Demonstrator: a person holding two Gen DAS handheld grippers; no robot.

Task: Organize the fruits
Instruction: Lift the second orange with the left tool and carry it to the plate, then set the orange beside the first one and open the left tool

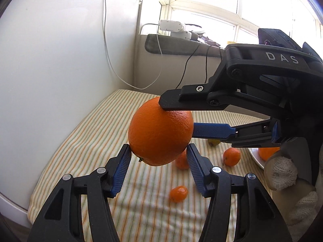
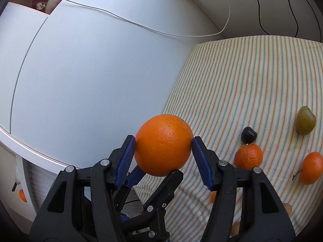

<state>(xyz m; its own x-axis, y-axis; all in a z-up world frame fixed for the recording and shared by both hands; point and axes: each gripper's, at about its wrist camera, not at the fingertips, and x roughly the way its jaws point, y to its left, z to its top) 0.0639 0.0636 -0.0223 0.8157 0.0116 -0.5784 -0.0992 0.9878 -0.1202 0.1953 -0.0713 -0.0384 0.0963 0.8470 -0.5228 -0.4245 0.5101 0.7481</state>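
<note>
- Orange (image 1: 160, 131) in my left wrist view: round, bright, with a finely pebbled rind and a small stem nub at its lower left. It hangs in the air above the cloth (image 1: 80, 141).
- My left gripper (image 1: 158, 157) has black plastic arms and blue ribbed pads. The left pad touches the fruit's lower edge. The right pad sits just beside it, and I cannot tell whether it touches, so I cannot tell if this gripper is gripping.
- The right gripper (image 1: 177, 119) comes in from the right, one black finger pressed on top of the orange and a blue pad behind it: clamped on the fruit.
- The cloth is soft and slightly rumpled, with thin orange and green stripes. Small mandarins (image 1: 231, 156) lie on it. A white plate (image 1: 255, 158) at the right edge holds another orange fruit.
- Right wrist view: the orange (image 2: 164, 145) fills the gap between my right gripper's (image 2: 163, 147) blue serrated pads, both pressing its sides.
- The left gripper (image 2: 155, 178) reaches up from below, its tips at the fruit's underside.
- On the striped cloth (image 2: 242, 80) lie two mandarins (image 2: 248, 156), a dark glossy plum (image 2: 248, 134) and a smooth green pear-shaped fruit (image 2: 305, 120).
- A smooth white panel (image 2: 90, 70) stands left of the cloth.
</note>
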